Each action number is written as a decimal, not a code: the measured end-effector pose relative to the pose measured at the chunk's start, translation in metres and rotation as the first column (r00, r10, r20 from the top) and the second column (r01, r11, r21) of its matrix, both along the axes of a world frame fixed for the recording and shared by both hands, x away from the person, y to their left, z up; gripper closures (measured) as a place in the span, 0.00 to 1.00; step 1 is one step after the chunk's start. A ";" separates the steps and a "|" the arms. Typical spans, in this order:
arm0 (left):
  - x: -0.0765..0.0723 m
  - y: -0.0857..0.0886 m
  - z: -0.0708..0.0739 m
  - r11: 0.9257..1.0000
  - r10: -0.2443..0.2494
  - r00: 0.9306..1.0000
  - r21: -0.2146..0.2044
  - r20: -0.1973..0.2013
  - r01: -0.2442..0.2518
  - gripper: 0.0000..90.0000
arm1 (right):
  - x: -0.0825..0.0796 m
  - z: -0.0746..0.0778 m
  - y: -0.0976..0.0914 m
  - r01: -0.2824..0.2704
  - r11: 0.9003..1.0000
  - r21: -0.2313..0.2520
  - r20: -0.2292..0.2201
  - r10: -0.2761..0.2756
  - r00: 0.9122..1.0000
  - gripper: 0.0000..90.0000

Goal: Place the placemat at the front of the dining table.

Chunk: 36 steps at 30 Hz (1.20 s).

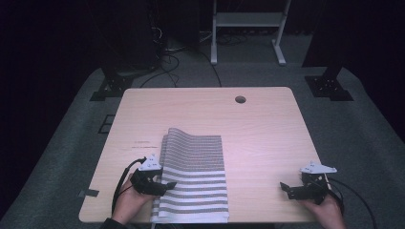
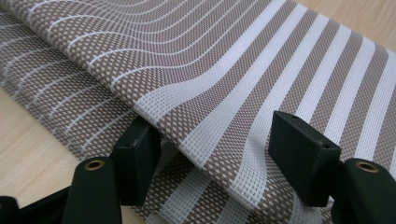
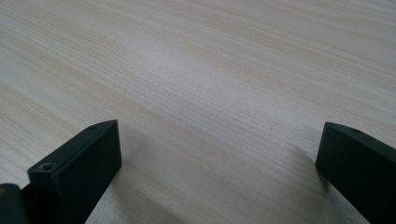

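Left gripper view is showing the striped placemat (image 2: 224,70) very close: a woven mesh of brown and white bands, folded so that an upper layer is lying over a lower one. The left gripper (image 2: 215,154) is standing at the folded edge, one of its fingers (image 2: 137,161) going under the upper layer and the other above it. The fingers are partly spread, with the layer between them, and they are not yet pressing on it.

The placemat is looking light and thin, and a little stiff, because the raised layer is holding a gentle curve instead of falling flat. The weave is probably giving good friction. A good place to take hold seems to be this free edge of the upper layer, near the corner.

In the high view the placemat (image 1: 193,176) is lying on the near left part of the surface (image 1: 267,124), reaching its front edge, and the right gripper (image 1: 291,190) is resting well apart at the right. Right gripper view is showing its fingers (image 3: 79,163) spread wide over bare wood, holding nothing.
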<state>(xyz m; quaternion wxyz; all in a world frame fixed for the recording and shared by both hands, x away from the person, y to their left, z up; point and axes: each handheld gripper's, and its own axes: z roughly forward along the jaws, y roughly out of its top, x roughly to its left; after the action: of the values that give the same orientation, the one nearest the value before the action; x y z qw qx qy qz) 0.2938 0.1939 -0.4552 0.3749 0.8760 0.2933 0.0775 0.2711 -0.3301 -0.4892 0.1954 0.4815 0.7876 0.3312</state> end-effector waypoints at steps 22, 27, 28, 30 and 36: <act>-0.001 -0.006 0.007 0.999 -0.050 0.994 -0.007 -0.093 0.049 0.97 | 0.000 0.000 0.000 0.000 1.000 -0.001 0.001 0.000 1.000 0.00; -0.002 -0.008 0.012 0.999 -0.047 0.996 -0.023 -0.075 0.046 0.97 | 0.000 0.000 0.000 0.000 1.000 -0.001 0.001 0.000 1.000 0.00; -0.002 -0.008 0.012 0.999 -0.047 0.996 -0.023 -0.075 0.046 0.97 | 0.000 0.000 0.000 0.000 1.000 -0.001 0.001 0.000 1.000 0.00; -0.002 -0.009 0.016 0.998 -0.052 0.996 -0.024 -0.067 0.051 0.97 | 0.000 0.000 0.000 0.000 1.000 -0.001 0.001 0.000 1.000 0.00; 0.000 -0.012 0.023 0.998 -0.055 0.997 -0.034 -0.057 0.053 0.98 | 0.000 0.000 0.000 0.000 1.000 -0.001 0.000 0.000 1.000 0.00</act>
<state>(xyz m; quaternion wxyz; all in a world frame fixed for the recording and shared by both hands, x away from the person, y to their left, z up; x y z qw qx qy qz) 0.2936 0.1822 -0.4320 0.3824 0.8793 0.2814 0.0369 0.2711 -0.3301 -0.4893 0.1955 0.4814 0.7877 0.3310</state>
